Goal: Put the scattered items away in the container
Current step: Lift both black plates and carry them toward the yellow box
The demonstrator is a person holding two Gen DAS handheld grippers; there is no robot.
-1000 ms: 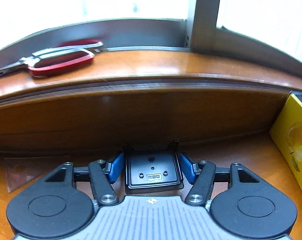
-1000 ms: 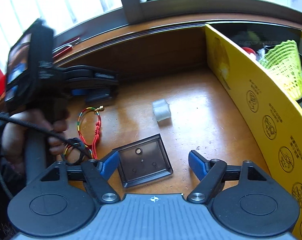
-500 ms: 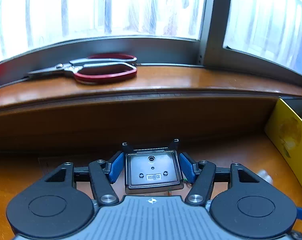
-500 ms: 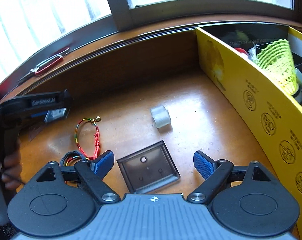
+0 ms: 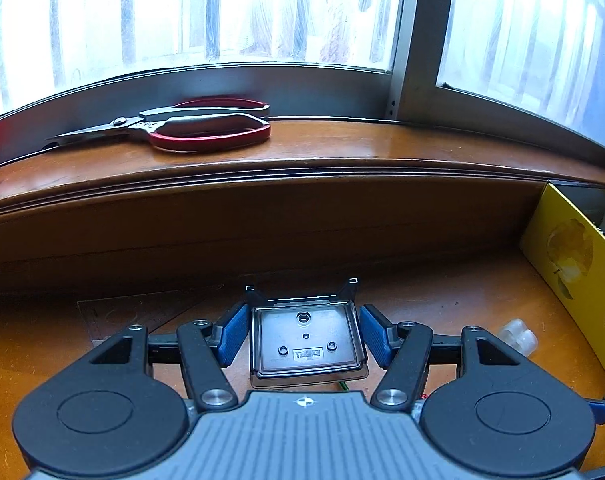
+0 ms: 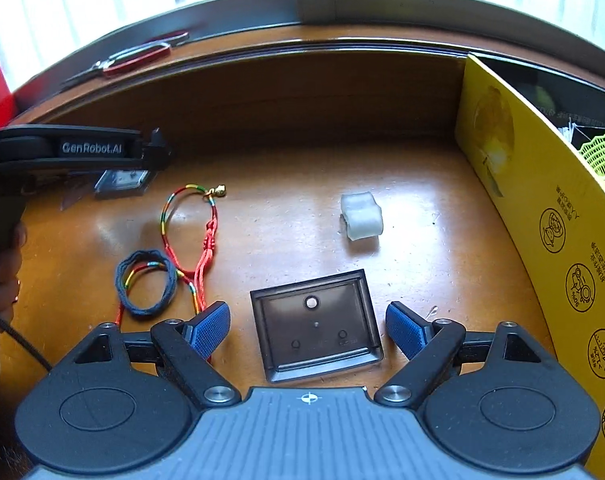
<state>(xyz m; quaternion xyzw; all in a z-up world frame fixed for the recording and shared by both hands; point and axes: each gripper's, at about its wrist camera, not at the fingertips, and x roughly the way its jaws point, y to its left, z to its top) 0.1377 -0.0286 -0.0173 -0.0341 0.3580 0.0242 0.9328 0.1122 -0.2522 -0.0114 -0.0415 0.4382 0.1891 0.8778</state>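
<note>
Left gripper (image 5: 304, 334) pinches a clear square plastic lid (image 5: 305, 342), lower centre. Right gripper (image 6: 308, 330) spread, straddling a dark square plastic tray (image 6: 316, 326) lying on the brown wooden counter (image 6: 286, 208). Yellow cardboard container (image 6: 542, 216) stands at right edge.

We judged the place to be a home, at a window bay: a varnished wooden desk (image 6: 286, 184) sat below a wooden sill (image 5: 382, 144) and aluminium sliding window frame (image 5: 406, 60). Red-handled scissors (image 5: 190, 128), a woven bracelet (image 6: 190, 224) and a hair tie (image 6: 146, 280) lay about.
</note>
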